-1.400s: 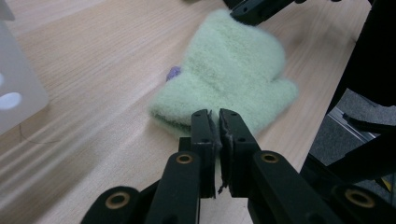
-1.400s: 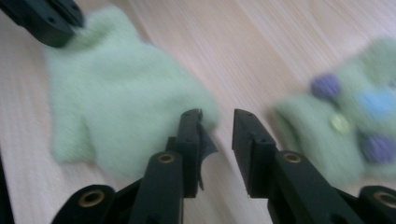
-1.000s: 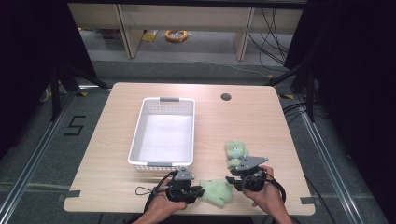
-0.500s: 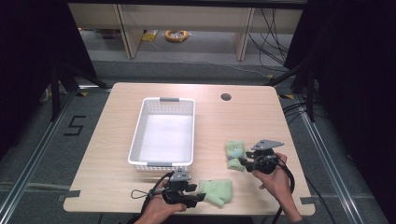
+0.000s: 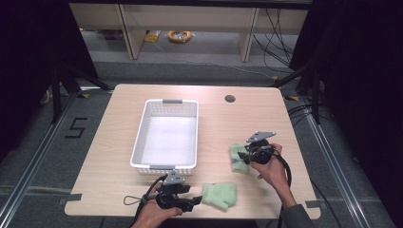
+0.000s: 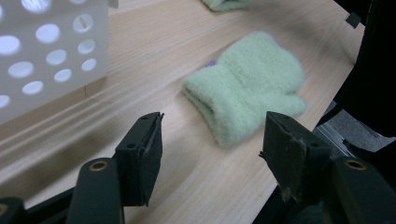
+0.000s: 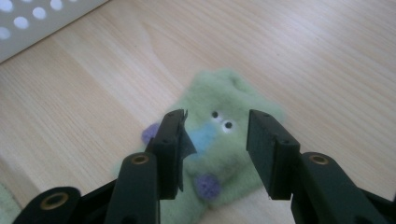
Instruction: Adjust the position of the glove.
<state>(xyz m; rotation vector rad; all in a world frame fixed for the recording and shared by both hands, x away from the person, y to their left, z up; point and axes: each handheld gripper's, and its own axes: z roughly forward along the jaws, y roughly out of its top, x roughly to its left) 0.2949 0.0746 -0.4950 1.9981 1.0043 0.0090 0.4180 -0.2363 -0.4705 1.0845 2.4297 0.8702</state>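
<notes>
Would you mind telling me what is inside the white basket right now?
The white basket looks empty; its pale floor is bare. Both green mittens lie outside it on the table. Its near wall hides a strip of floor.

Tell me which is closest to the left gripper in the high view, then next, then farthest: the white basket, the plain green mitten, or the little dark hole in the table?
From the left gripper:
1. Plain green mitten, just to its right at the near edge.
2. White basket, just beyond it.
3. Dark hole, far side of the table, to the right.
</notes>
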